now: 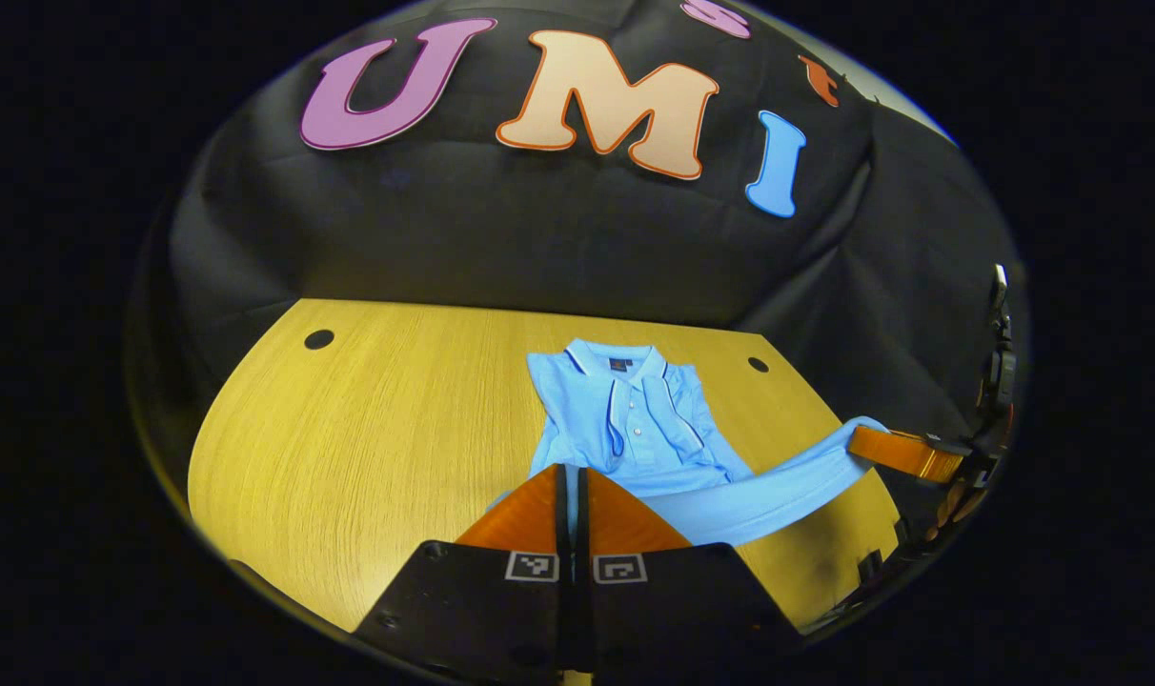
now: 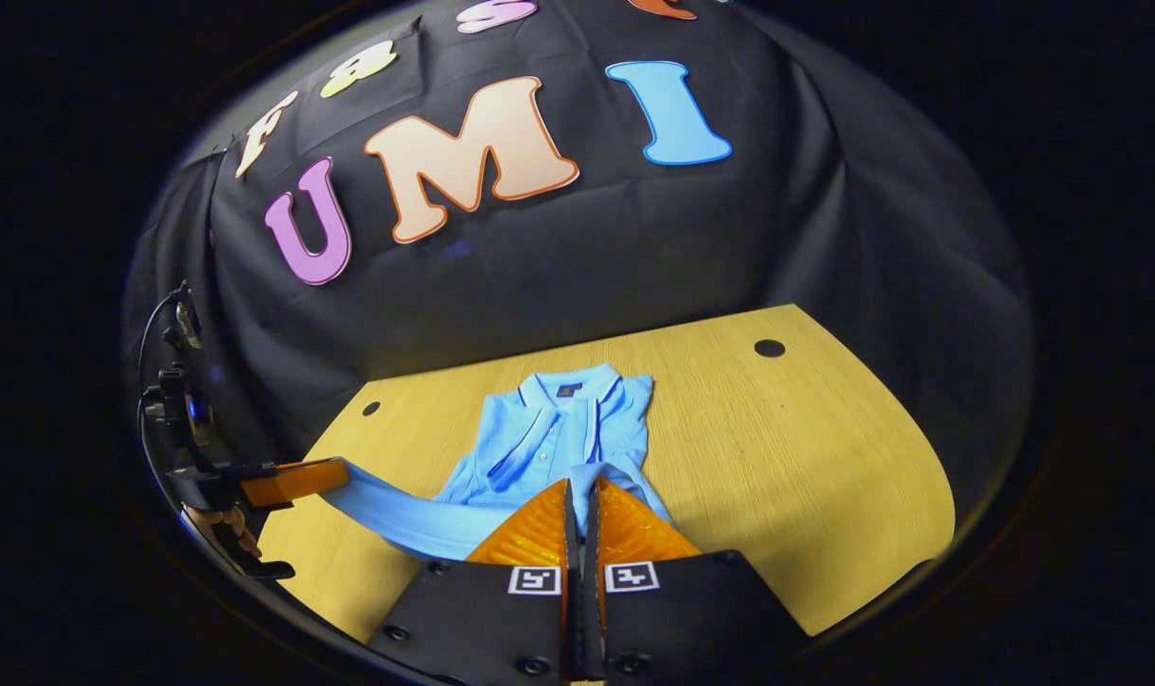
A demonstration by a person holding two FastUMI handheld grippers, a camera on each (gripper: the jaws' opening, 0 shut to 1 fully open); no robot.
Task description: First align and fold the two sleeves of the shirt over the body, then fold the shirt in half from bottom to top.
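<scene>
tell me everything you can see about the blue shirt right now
The shirt is a light blue polo of soft knit fabric, with a dark-striped collar and a buttoned placket. It lies on the wooden table, collar toward the booth wall, sleeves already folded over the body. Its bottom hem is lifted off the table and stretched between the left gripper and right gripper, each shut on a corner.

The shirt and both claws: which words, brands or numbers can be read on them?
On the shirt: a small dark tag inside the collar, too small to read.
On the left claw: two square pattern markers, no words.
On the right claw: the same kind of markers, no words.
Readable text: none.
</scene>
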